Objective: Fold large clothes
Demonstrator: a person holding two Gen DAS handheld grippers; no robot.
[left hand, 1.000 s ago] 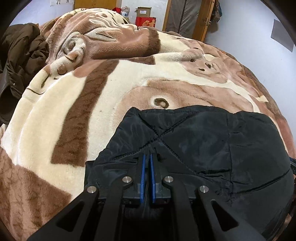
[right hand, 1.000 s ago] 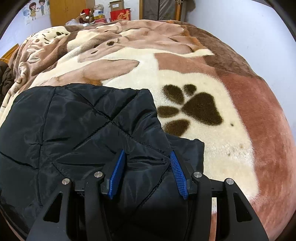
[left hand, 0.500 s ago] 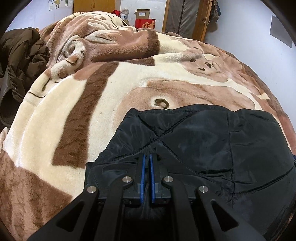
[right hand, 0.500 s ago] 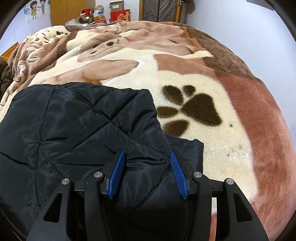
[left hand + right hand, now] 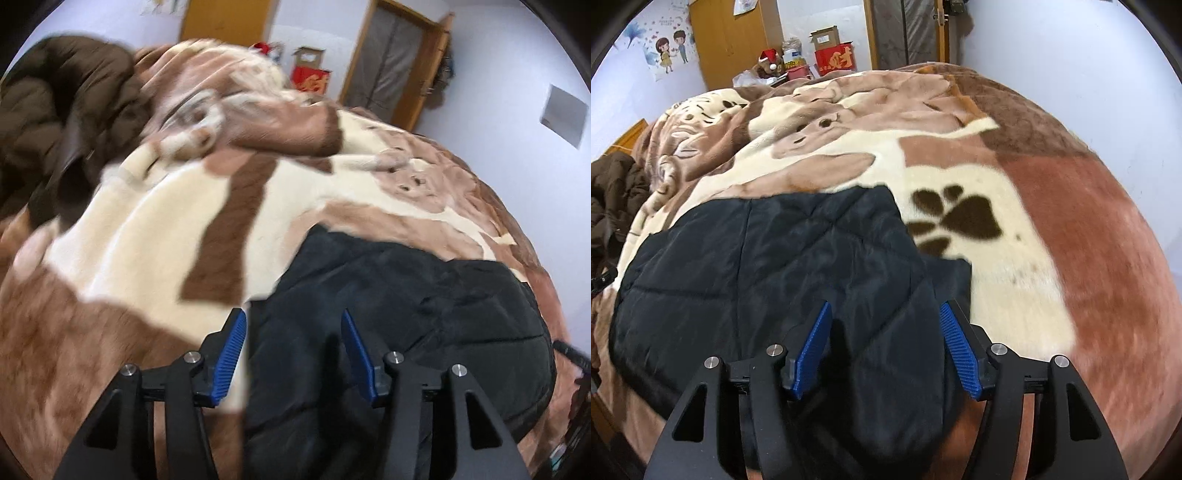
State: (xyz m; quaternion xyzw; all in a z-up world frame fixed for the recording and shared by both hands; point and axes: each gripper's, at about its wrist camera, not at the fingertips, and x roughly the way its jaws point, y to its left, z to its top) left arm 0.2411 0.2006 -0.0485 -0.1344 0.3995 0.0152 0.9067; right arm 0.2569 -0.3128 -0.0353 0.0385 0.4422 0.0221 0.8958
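Observation:
A black quilted jacket lies folded on a bed covered by a brown and cream plush blanket. My left gripper hovers over the jacket's left edge, its jaws opening, blue pads apart with nothing pressed between them. My right gripper hangs above the jacket's right front corner, its jaws also opening, and the fabric lies below the pads, not pinched.
A dark brown coat is heaped at the bed's left side. Behind the bed stand a red box, cardboard boxes, a wooden wardrobe and a door. A white wall runs along the right.
The left gripper has let go of the jacket edge, its jaws parting, and pulled back and up. The right gripper opened wider and lifted off the fabric. The jacket stays flat.

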